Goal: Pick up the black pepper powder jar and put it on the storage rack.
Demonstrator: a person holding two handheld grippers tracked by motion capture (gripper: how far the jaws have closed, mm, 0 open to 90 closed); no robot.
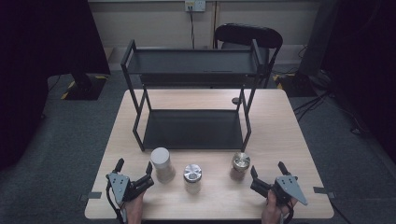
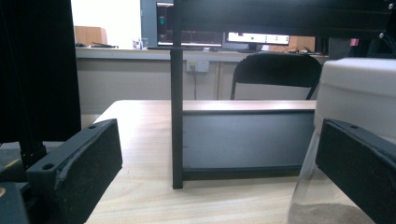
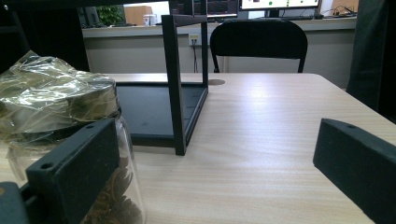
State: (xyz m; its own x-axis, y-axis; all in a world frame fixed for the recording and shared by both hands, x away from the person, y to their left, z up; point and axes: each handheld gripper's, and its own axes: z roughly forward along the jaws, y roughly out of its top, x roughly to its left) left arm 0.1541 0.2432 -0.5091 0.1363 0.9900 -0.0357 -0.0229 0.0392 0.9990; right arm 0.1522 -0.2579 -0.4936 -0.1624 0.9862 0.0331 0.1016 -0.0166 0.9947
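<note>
A black rack [image 1: 191, 128] is set behind three jars on the worktop [image 1: 280, 140]. The white-lidded jar [image 1: 162, 164] is seen just beside the wide-open, empty left hand-held gripper [image 1: 135, 168]; the right hand-held gripper [image 1: 267, 171] is likewise spread empty near the foil-lidded jar [image 1: 240, 165].

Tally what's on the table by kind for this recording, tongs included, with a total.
Jars: 3 (white-lid jar, middle silver-lid jar, right silver-lid jar)
Two-tier black racks: 1
Tongs: 2 (left tongs, right tongs), both open
Total: 6
</note>
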